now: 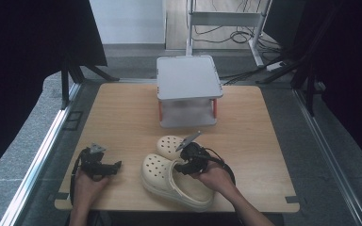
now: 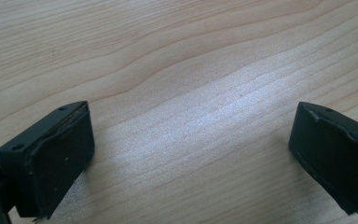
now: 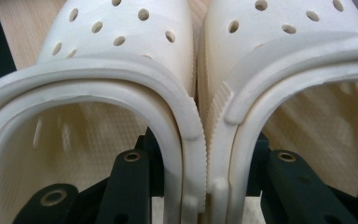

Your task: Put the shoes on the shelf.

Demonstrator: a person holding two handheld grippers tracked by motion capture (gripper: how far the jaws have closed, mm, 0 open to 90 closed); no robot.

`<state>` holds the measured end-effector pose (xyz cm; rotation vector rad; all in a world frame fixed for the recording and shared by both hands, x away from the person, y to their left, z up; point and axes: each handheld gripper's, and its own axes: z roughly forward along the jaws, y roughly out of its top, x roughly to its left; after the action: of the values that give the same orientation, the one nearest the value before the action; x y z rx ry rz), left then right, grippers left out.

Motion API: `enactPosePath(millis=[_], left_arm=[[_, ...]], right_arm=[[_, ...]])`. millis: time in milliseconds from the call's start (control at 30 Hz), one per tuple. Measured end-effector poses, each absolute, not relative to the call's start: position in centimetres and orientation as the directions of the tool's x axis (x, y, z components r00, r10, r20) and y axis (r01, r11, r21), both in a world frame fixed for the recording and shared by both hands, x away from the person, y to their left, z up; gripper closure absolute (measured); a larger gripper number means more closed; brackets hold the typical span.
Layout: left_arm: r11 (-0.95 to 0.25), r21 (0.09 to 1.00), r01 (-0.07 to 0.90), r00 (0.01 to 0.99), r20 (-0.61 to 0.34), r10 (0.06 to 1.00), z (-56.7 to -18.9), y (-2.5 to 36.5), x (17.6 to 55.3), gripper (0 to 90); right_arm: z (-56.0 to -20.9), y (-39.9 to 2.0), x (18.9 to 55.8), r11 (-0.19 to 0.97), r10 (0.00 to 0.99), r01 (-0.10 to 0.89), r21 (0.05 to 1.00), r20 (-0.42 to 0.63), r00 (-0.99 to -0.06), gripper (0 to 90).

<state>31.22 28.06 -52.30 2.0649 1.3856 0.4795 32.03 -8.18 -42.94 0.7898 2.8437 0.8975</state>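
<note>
The light wooden worktop (image 1: 122, 117) carried a grey box-shaped stand (image 1: 188, 89) at its far middle. Near me lay two cream perforated foam clogs (image 1: 174, 181), side by side. My right gripper (image 3: 205, 186) pinched their touching inner walls together; my left gripper (image 1: 104, 167) rested spread, holding nothing.
</note>
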Motion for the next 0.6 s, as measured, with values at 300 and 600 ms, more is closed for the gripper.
enactPosePath(millis=[300,600], left_arm=[[-0.276,0.654,0.704,0.391,-0.032,0.92,-52.3,28.1,31.2,0.2],[-0.276,0.655,0.703,0.39,-0.032,0.92,-52.3,28.1,31.2,0.2]], right_arm=[[-40.9,-9.0,32.1,0.69,0.504,0.464,0.555,0.092,-0.859,64.2],[-38.3,-10.1,32.5,0.674,0.53,0.478,0.563,0.081,-0.844,64.2]])
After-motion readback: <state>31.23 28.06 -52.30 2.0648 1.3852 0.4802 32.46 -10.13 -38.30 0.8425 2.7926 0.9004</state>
